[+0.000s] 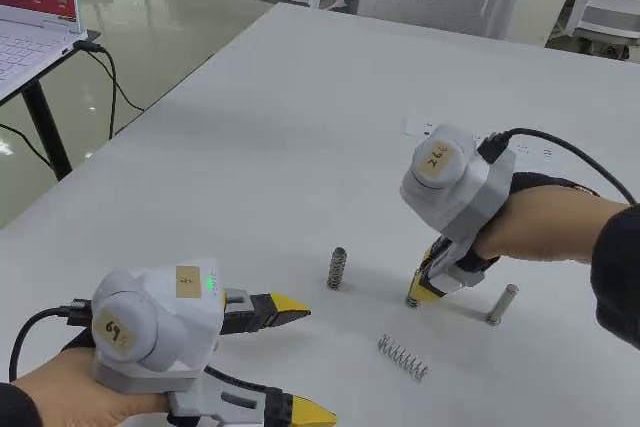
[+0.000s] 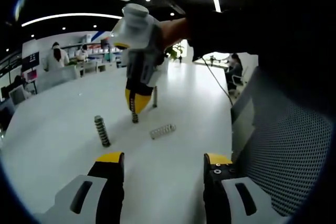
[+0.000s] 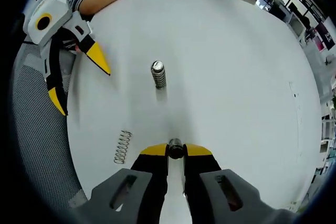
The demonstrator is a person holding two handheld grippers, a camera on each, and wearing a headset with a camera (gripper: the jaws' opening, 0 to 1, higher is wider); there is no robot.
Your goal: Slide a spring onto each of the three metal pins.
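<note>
Right claw [image 1: 425, 292], pinching an upright pin [image 3: 175, 147], sits nearer the loose spring [image 1: 402, 357] lying flat beside it than the spread left claw [image 2: 164, 158].

So the right gripper [image 3: 175, 151] is pinched on a pin [image 3: 175, 146] at bottom centre. A spring-wrapped pin [image 3: 158, 75] stands mid-frame, with a loose spring [image 3: 122, 147] lying lower left.

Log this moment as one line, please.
left hand-held gripper open | right hand-held gripper shut on second pin | first pin sprung | third pin bare | loose spring on table
</note>
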